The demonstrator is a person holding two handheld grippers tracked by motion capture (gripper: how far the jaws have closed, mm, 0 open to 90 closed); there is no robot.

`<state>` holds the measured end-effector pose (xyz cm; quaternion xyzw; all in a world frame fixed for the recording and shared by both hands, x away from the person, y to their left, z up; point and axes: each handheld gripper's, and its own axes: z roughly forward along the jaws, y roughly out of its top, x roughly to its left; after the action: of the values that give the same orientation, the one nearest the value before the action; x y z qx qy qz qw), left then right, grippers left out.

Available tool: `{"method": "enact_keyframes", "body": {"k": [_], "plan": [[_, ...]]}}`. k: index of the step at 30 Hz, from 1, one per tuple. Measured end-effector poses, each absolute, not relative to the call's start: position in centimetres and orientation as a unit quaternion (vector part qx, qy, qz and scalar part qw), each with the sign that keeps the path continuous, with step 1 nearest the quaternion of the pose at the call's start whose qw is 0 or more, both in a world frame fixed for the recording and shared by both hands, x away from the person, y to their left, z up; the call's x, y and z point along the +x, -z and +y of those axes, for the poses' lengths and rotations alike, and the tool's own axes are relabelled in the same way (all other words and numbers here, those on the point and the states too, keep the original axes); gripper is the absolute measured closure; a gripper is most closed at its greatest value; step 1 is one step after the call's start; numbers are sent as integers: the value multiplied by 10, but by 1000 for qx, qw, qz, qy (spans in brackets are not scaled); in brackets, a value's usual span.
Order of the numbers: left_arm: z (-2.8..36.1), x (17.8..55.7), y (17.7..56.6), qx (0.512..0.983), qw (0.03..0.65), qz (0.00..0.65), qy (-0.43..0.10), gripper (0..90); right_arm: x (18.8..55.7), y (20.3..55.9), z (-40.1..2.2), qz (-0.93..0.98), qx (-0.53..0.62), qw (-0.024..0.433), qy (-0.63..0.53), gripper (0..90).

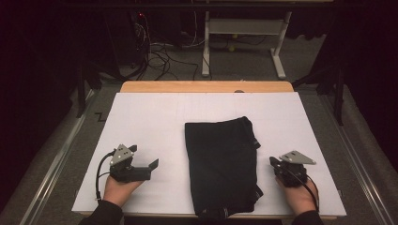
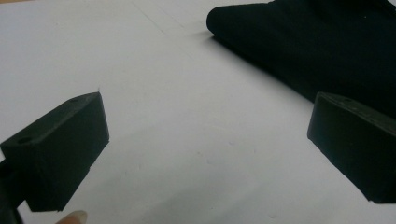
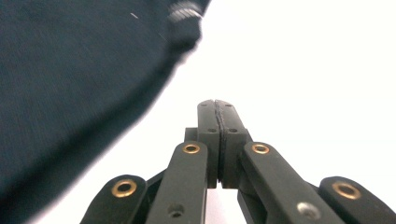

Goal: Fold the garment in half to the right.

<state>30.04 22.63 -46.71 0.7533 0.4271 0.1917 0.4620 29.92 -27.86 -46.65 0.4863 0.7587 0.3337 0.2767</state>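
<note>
1. Jaws: left gripper (image 1: pixel 149 168) spread wide, nothing between; right gripper (image 1: pixel 272 161) clamped tight on nothing.
2. I see the folded black garment (image 1: pixel 221 164) at centre frame in the high view, on the white table cover (image 1: pixel 141 122), long axis running top to bottom.
3. Garment sits between both grippers; right one looks nearer, just off its right edge, so I'd lead from there.

The folded garment (image 1: pixel 220 161) is black matt cloth with a fine weave. Under it lies a smooth, matt white sheet (image 1: pixel 155 122); behind the garment the table (image 1: pixel 206 86) shows a pale wood edge. The right gripper (image 3: pixel 217 105), beside the garment, is matt black plastic with brass-coloured rivets.
</note>
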Motion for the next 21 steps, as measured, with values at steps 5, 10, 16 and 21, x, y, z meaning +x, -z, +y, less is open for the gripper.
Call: {"method": "enact_keyframes", "body": {"k": [5, 10, 16, 21], "plan": [[224, 296, 471, 759, 459, 424, -182, 0, 280, 468, -303, 738, 494, 273, -371, 900], [228, 290, 471, 755, 465, 425, -179, 0, 268, 466, -314, 714, 483, 283, -419, 754], [234, 283, 467, 750, 474, 422, -187, 0, 263, 463, -315, 706, 467, 290, -446, 586], [240, 282, 468, 745, 478, 427, -183, 0, 259, 462, -318, 693, 445, 294, -485, 322]]}}
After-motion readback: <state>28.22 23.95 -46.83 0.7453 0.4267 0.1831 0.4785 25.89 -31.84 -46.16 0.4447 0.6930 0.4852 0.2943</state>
